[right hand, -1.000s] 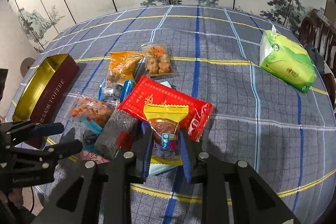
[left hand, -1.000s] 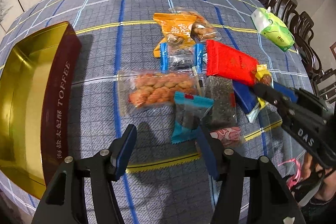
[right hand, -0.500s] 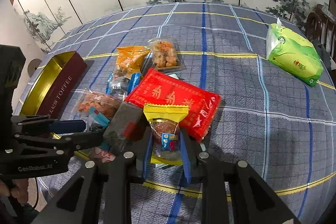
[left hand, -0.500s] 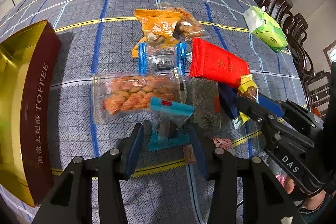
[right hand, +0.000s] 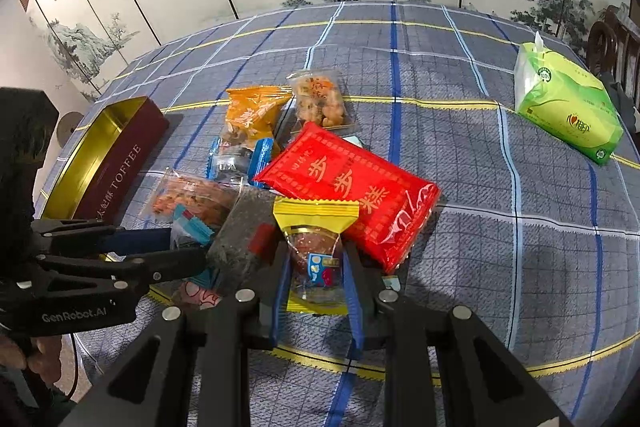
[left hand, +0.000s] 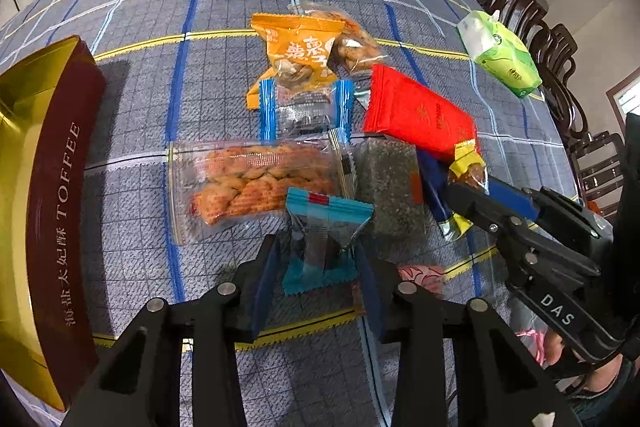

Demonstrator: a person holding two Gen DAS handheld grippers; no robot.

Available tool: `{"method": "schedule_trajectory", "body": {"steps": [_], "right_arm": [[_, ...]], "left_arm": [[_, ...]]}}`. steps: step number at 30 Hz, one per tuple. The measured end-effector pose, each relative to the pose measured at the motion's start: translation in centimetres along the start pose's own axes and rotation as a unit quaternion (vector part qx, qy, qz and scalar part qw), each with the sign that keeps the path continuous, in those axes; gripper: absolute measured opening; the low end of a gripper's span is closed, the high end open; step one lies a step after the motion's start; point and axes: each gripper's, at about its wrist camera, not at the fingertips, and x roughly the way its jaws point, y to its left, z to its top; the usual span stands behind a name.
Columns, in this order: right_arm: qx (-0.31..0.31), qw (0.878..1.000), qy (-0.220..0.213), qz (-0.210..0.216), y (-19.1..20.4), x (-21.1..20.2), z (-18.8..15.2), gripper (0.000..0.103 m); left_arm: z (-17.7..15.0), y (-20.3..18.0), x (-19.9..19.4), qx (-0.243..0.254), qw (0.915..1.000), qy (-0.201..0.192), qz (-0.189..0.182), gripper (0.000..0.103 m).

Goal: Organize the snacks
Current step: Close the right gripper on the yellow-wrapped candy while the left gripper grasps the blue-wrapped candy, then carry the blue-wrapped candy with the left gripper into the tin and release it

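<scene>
Toffee tin (left hand: 48, 187) is seen at the left edge of the tabletop (right hand: 500, 187), open top, gold lining; its inside is only partly in view and no contents can be made out. "TOFFEE" plus a line of Chinese characters is printed on its maroon side.

Snacks are piled mid-tabletop, right of the tin. Red packet (right hand: 352, 187) is marked with large yellow Chinese characters. Orange packet (left hand: 300, 55) carries white Chinese characters. Clear bag of fried twists (left hand: 256, 183) lies nearest the tin. Dark seeded bar (left hand: 388, 187) sits between the twists and the red packet. Green tissue pack (right hand: 568, 107) is set well apart at the far right; a "100%" mark is just legible on it.

Left gripper (left hand: 316, 267): jaws are closing, with the teal-wrapped snack (left hand: 324, 227) between them; pad contact cannot be confirmed. "GenRobot.AI" is read on its body in the right wrist view.

Right gripper (right hand: 316, 275): jaws are clamped on the yellow-topped snack (right hand: 316, 243), which is held just in front of the red packet. "DAS" is printed on its body.
</scene>
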Motion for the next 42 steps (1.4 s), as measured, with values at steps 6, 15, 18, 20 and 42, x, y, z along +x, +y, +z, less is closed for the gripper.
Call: {"method": "schedule_trajectory", "body": {"steps": [6, 15, 18, 20, 42], "right_arm": [[-0.002, 1.000, 0.000, -0.002, 0.1, -0.1, 0.1, 0.025], [-0.006, 1.000, 0.000, -0.008, 0.5, -0.4, 0.3, 0.025], [-0.010, 1.000, 0.001, -0.012, 0.8, -0.4, 0.2, 0.025], [-0.012, 1.000, -0.001, -0.015, 1.0, -0.5, 0.2, 0.025], [-0.022, 0.999, -0.003, -0.048, 3.1, -0.4, 0.9, 0.025]], "left_arm": [[0.3, -0.6, 0.6, 0.012, 0.9999, -0.002, 0.006, 0.029], [-0.2, -0.3, -0.1, 0.016, 0.9998, -0.006, 0.007, 0.026], [-0.5, -0.2, -0.6, 0.019, 0.9996, -0.009, 0.019, 0.025], [-0.7, -0.1, -1.0, 0.020, 0.9994, -0.011, 0.025, 0.025], [-1.6, 7.4, -9.9, 0.006, 0.9902, -0.081, 0.114, 0.025]]}}
